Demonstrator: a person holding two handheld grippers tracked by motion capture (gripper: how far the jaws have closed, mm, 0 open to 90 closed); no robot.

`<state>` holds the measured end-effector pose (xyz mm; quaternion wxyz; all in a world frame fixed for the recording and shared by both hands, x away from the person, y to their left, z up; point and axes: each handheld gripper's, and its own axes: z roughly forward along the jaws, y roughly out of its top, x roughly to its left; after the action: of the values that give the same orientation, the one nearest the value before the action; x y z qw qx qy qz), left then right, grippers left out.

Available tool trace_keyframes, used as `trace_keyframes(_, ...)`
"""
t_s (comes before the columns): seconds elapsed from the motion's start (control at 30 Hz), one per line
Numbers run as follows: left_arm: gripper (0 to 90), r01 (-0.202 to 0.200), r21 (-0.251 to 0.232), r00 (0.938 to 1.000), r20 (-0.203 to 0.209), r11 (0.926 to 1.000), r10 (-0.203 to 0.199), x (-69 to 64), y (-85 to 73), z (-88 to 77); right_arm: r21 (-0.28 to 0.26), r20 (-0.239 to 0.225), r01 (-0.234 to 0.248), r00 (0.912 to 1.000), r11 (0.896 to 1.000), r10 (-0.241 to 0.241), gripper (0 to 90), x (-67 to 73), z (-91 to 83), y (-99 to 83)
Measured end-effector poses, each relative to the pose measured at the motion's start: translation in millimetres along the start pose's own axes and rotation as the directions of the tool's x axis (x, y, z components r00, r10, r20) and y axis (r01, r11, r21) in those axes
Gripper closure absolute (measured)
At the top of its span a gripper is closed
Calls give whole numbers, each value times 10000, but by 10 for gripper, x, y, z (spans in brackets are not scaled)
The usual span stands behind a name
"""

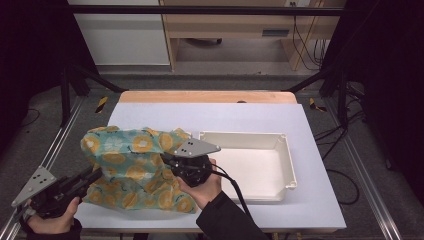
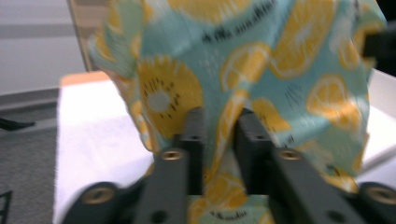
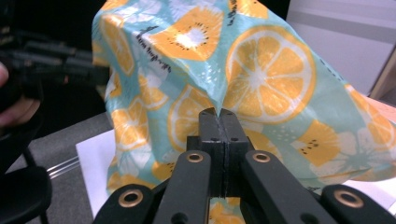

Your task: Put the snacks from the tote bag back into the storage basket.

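1. I am looking down on a table (image 1: 320,200) covered in pale lilac, with a bare wooden strip along its far edge; grey floor, dark frame posts, cables and light cabinets are sitting beyond it.
2. A white tray (image 1: 287,170) is lying on the right half of the table, and the fruit-print cloth (image 1: 132,165) is bunched up on the left half, just beside the tray.
3. The high view is giving me the tray and both hands; the left gripper view is showing the cloth (image 2: 261,60) blurred, hanging right in front of its jaws, and the right gripper view is showing the cloth (image 3: 261,70) draped up in a peak.
4. My left gripper (image 1: 95,173) is held low at the table's near left corner, pointing at the cloth's left edge; its jaws are standing apart with a fold of cloth between them.
5. My right gripper (image 1: 170,162) is reaching in from the near edge, and its jaws are pressed together on a pinch of cloth at the peak.
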<state>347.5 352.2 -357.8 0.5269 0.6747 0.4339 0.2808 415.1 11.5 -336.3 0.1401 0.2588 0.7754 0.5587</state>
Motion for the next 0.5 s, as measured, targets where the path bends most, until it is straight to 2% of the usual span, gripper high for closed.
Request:
trace_keyframes(0.03,600,121,-184,9999,-26,9998,-121,15,66,-48,-26,-124,68,9999,10000,-68,900,23,-27,-24)
trace_keyframes(0.1,549,158,-332,9999,-55,9993,-160,20,91,-69,40,-160,124,9998,9999,-124,900,42,-44,-45)
trace_keyframes(0.13,529,284,-636,9996,3,9976,-285,27,176,-111,92,-193,143,9997,9999,-141,900,56,-46,-57)
trace_keyframes(0.2,495,261,-696,9996,-28,9972,-264,21,217,-119,154,-202,162,9997,9997,-159,900,63,-43,-67)
trace_keyframes(0.23,484,122,-874,9998,-118,9961,-133,-6,291,-127,264,-250,177,9995,9995,-171,900,75,-25,-84)
trace_keyframes(0.37,445,-30,-708,9998,-207,9975,15,-21,385,-64,496,-322,229,9993,9985,-213,900,92,16,-104)
trace_keyframes(0.5,426,-39,-249,9997,-240,9997,33,-2,377,56,622,-350,223,9992,9978,-201,900,97,53,-126)
